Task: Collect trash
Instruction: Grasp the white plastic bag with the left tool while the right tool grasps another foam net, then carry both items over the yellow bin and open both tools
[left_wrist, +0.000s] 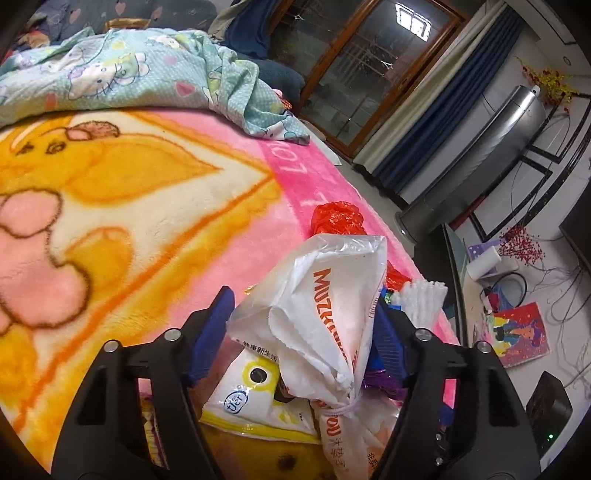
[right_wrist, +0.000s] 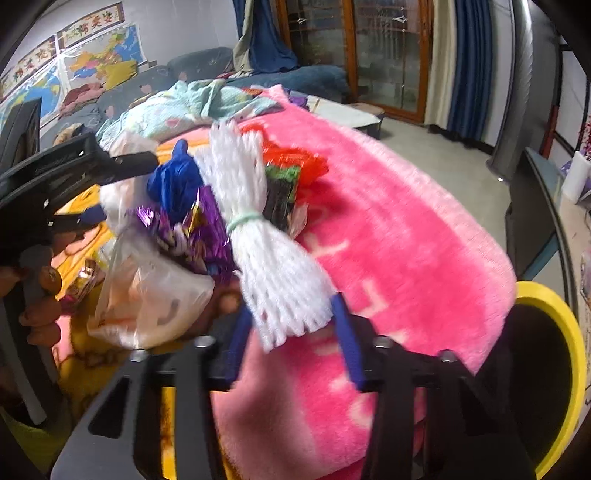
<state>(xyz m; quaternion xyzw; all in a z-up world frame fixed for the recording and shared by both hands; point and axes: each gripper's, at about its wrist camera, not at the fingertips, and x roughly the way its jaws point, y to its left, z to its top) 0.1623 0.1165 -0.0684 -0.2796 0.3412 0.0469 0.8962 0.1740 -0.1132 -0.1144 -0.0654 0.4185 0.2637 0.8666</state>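
In the left wrist view my left gripper (left_wrist: 306, 325) has its blue fingers around a white plastic bag with orange lettering (left_wrist: 325, 306), above a yellow-and-white wrapper (left_wrist: 255, 395). A red plastic bag (left_wrist: 338, 218) lies beyond it, and a white foam net (left_wrist: 421, 299) sits at its right. In the right wrist view my right gripper (right_wrist: 291, 332) is shut on the white foam net bundle (right_wrist: 266, 236). Beside the net lie a purple foil wrapper (right_wrist: 188, 232), a blue piece (right_wrist: 175, 184), a clear bag (right_wrist: 155, 295) and red plastic (right_wrist: 295, 158). The left gripper (right_wrist: 74, 166) shows at the left.
All lies on a pink and yellow blanket (left_wrist: 129, 206) on a bed, with a crumpled light blue quilt (left_wrist: 122, 70) behind. A yellow-rimmed bin (right_wrist: 554, 369) stands at the bed's right edge. A grey cabinet (left_wrist: 476, 155) and floor clutter (left_wrist: 517, 332) lie to the right.
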